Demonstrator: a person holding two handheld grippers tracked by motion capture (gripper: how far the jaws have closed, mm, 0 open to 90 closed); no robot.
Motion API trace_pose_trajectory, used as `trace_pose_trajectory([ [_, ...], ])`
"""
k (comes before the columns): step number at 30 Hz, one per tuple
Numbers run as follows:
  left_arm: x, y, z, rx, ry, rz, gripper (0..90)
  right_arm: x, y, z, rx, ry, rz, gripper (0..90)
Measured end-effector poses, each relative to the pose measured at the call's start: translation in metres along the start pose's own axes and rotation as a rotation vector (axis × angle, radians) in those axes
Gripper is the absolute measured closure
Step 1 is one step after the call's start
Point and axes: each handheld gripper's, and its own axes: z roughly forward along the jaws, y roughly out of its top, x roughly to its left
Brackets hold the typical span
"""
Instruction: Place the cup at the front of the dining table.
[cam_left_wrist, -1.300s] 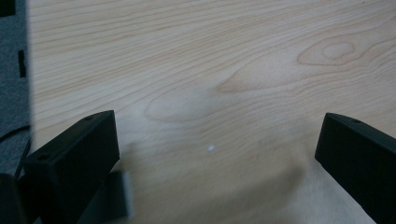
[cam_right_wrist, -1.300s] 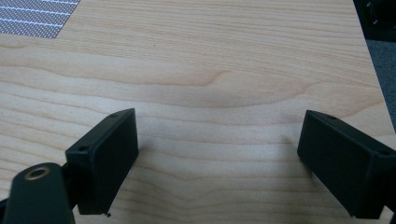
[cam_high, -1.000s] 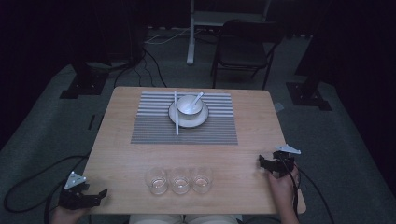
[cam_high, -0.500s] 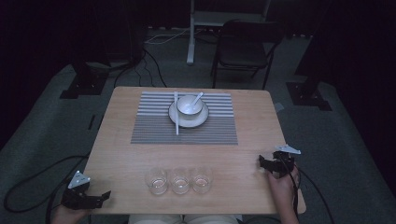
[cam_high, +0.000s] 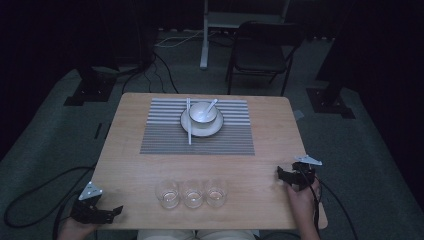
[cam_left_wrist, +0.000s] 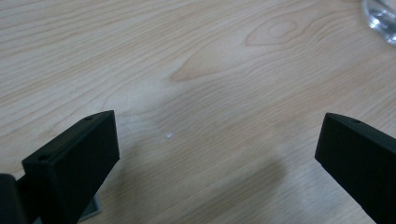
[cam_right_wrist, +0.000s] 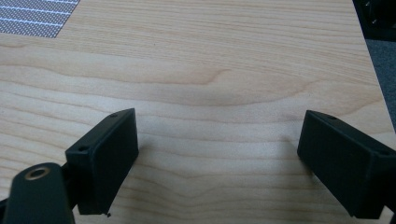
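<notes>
While I watch from the high view, my left tool has slid a little further off the near left corner of the worktop, away from the row of three glasses, and my right tool has held its spot right of that row; neither is reaching yet, so I judge the work on the glasses has not begun. Beyond the glasses, the bowl sits on its plate on the striped mat. From the left gripper view, my left tool stands released over bare wood, one glass at the top corner. From the right gripper view, my right tool is likewise released, gripping nothing, the mat far off.
</notes>
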Motion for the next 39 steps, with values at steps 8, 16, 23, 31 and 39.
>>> trace_pose_trajectory([
  [8, -0.007, 0.012, 0.0, 0.01, -0.049, 0.03, 0.0, 0.0, 0.0, 0.0, 0.0, 0.0, 0.0, 11.8],
  [16, -0.017, 0.028, 0.004, -0.018, -0.072, 0.07, 0.0, 0.0, 0.0, 0.0, -0.001, 0.0, 0.0, 11.8],
  [23, -0.026, 0.041, 0.006, -0.008, -0.098, 0.116, 0.0, 0.0, 0.0, 0.0, -0.001, 0.0, 0.0, 11.8],
  [31, -0.032, 0.056, 0.002, -0.053, -0.124, 0.132, 0.0, 0.0, 0.0, 0.0, -0.001, 0.0, -0.001, 11.8],
  [39, -0.037, 0.079, -0.006, -0.093, -0.141, 0.153, 0.0, 0.0, 0.0, 0.0, -0.001, 0.0, -0.001, 11.8],
])
